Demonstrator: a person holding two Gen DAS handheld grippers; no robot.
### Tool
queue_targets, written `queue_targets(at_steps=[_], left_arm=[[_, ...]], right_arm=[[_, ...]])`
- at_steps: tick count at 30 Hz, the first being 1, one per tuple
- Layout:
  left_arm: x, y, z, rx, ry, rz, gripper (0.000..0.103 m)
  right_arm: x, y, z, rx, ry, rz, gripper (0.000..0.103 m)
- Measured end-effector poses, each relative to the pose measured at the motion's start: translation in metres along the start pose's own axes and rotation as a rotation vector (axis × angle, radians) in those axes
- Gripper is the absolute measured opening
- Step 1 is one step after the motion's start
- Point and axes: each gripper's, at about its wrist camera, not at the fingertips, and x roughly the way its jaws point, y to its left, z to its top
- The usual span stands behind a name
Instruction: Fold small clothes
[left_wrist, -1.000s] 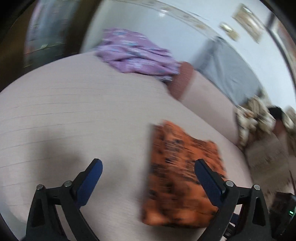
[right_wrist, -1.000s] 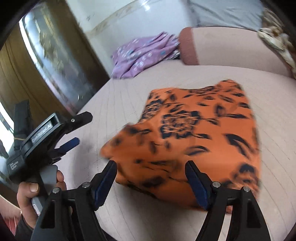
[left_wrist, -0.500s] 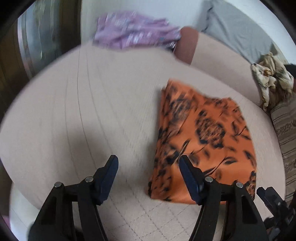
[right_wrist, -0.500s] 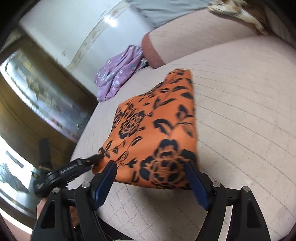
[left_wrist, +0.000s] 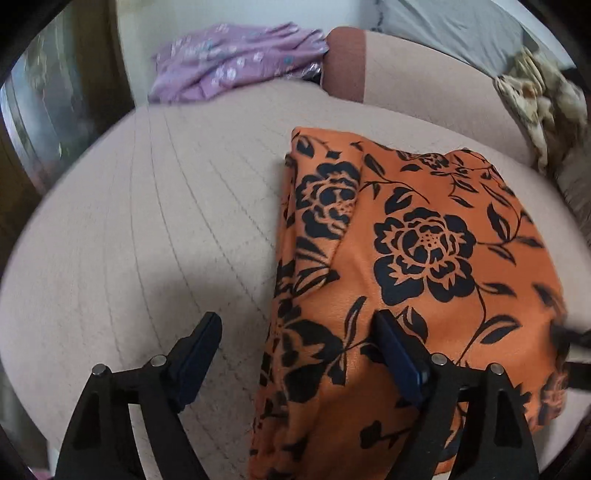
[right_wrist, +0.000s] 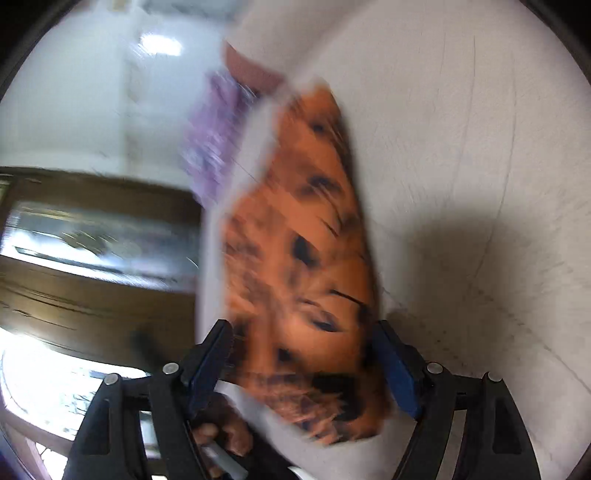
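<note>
Orange floral garment (left_wrist: 424, 258) folded on bed (left_wrist: 147, 221) | left gripper (left_wrist: 299, 354), right gripper (right_wrist: 303, 362) apart (no legible writing)

Beige quilted sofa seat (left_wrist: 155, 221) w/ folded orange cloth (left_wrist: 424, 258), purple garment (left_wrist: 236, 62) on it.

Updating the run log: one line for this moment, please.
step: folding | orange floral garment: folded on bed | left gripper: open, at its edge | right gripper: open, blurred

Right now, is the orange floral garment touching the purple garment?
Apart. In the left wrist view, bare beige cushion separates the orange floral garment from the purple garment at the back.
</note>
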Motion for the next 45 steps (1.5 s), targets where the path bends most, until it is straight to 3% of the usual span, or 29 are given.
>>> queue_targets(at_steps=[3, 5, 7, 8, 10, 13, 15, 18, 19, 22, 26, 30, 33, 37, 38, 39, 40, 42, 45], left_arm=[[0.001, 0.003, -0.001, 0.021, -0.020, -0.011, 0.087], [0.003, 0.004, -0.004, 0.009, -0.027, -0.005, 0.090], [0.004, 0.006, -0.004, -0.008, -0.019, -0.021, 0.090], [0.003, 0.009, -0.005, -0.012, -0.021, -0.028, 0.090], [0.005, 0.010, -0.003, -0.022, -0.013, -0.046, 0.090], [0.009, 0.009, 0.000, -0.028, -0.010, -0.045, 0.090], [0.010, 0.008, -0.001, -0.027, -0.014, -0.040, 0.090], [0.011, 0.010, -0.002, -0.031, -0.011, -0.049, 0.090], [0.011, 0.010, -0.003, -0.032, -0.010, -0.049, 0.090], [0.008, 0.012, -0.005, -0.035, -0.012, -0.050, 0.090], [0.006, 0.009, -0.006, -0.028, -0.015, -0.041, 0.092], [0.007, 0.012, -0.006, -0.043, -0.011, -0.053, 0.092], [0.006, 0.011, -0.007, -0.035, -0.017, -0.043, 0.092], [0.005, 0.011, -0.007, -0.034, -0.016, -0.046, 0.092], [0.005, 0.011, -0.007, -0.032, -0.020, -0.044, 0.092], [0.005, 0.012, -0.007, -0.033, -0.019, -0.042, 0.092], [0.005, 0.012, -0.007, -0.039, -0.018, -0.045, 0.092], [0.006, 0.011, -0.006, -0.041, -0.015, -0.046, 0.094], [0.006, 0.012, -0.006, -0.034, -0.019, -0.047, 0.094]], right_arm=[[0.003, 0.017, -0.009, -0.076, -0.036, -0.052, 0.034], [0.002, 0.039, -0.019, -0.201, -0.069, -0.178, 0.033], [0.016, 0.039, -0.023, -0.282, -0.029, -0.306, 0.035], [0.017, 0.031, -0.021, -0.243, -0.021, -0.268, 0.038], [0.003, 0.026, -0.015, -0.140, -0.028, -0.167, 0.063], [-0.026, 0.033, -0.002, -0.115, -0.150, -0.057, 0.066], [-0.030, 0.029, 0.016, -0.067, -0.198, -0.043, 0.078], [0.007, 0.013, 0.043, 0.039, -0.084, -0.020, 0.075], [0.025, 0.010, 0.046, 0.047, -0.021, -0.029, 0.048], [0.033, 0.046, 0.040, -0.104, -0.043, -0.110, 0.038], [0.042, 0.054, 0.034, -0.194, -0.041, -0.272, 0.040], [0.025, 0.057, 0.041, -0.141, -0.100, -0.156, 0.071], [0.014, 0.056, 0.053, -0.093, -0.190, -0.118, 0.074], [0.037, 0.028, 0.069, 0.033, -0.121, -0.092, 0.072], [0.044, 0.029, 0.072, 0.043, -0.104, -0.065, 0.066], [0.043, 0.035, 0.072, 0.018, -0.102, -0.049, 0.042], [0.041, 0.049, 0.069, -0.037, -0.112, -0.073, 0.039], [0.043, 0.059, 0.065, -0.091, -0.134, -0.134, 0.038], [0.050, 0.033, 0.065, -0.015, -0.115, -0.169, 0.040]])
